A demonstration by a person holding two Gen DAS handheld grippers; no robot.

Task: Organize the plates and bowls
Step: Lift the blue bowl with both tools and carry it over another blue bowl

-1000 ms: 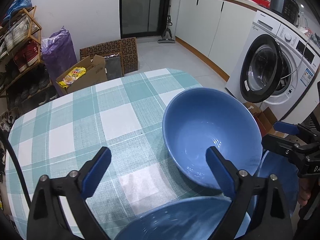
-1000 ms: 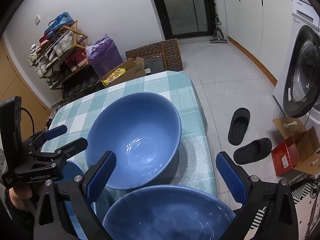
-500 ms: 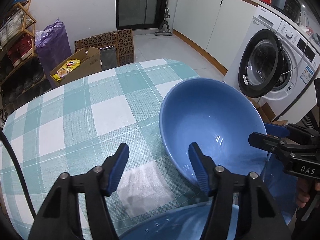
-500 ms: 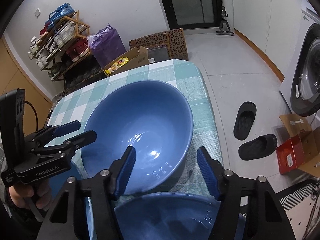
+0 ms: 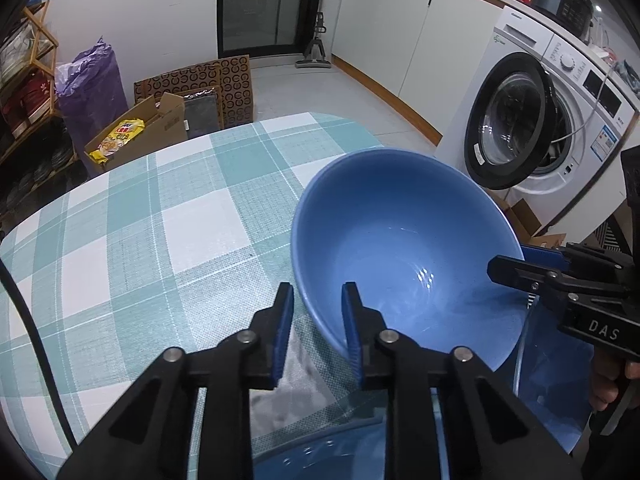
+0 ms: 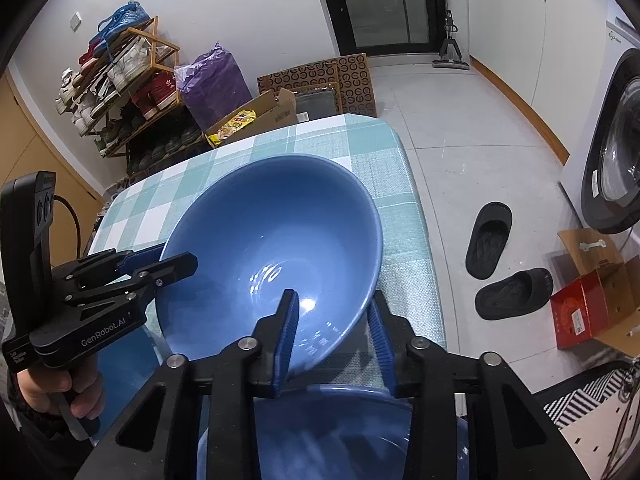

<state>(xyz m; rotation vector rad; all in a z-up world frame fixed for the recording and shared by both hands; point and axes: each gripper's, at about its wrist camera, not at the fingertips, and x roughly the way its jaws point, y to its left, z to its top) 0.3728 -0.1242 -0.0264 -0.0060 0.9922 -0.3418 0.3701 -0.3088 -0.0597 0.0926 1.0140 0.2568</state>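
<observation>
Bowl [image 5: 404,248] in blue sits tilted on the checked desk [image 5: 160,220] near its right edge, gripped from both sides. Left hand-held gripper [image 5: 316,312] is clenched on the near-left rim, one pad inside and one outside; right hand-held gripper [image 6: 334,320] pinches the opposite rim likewise. A second blue bowl [image 6: 332,432] waits just below and nearer. To nest them well, I would lift both sides evenly, keep the rim level, centre it over the lower bowl, then lower slowly before releasing, so glazed surfaces don't clack or slip.
</observation>
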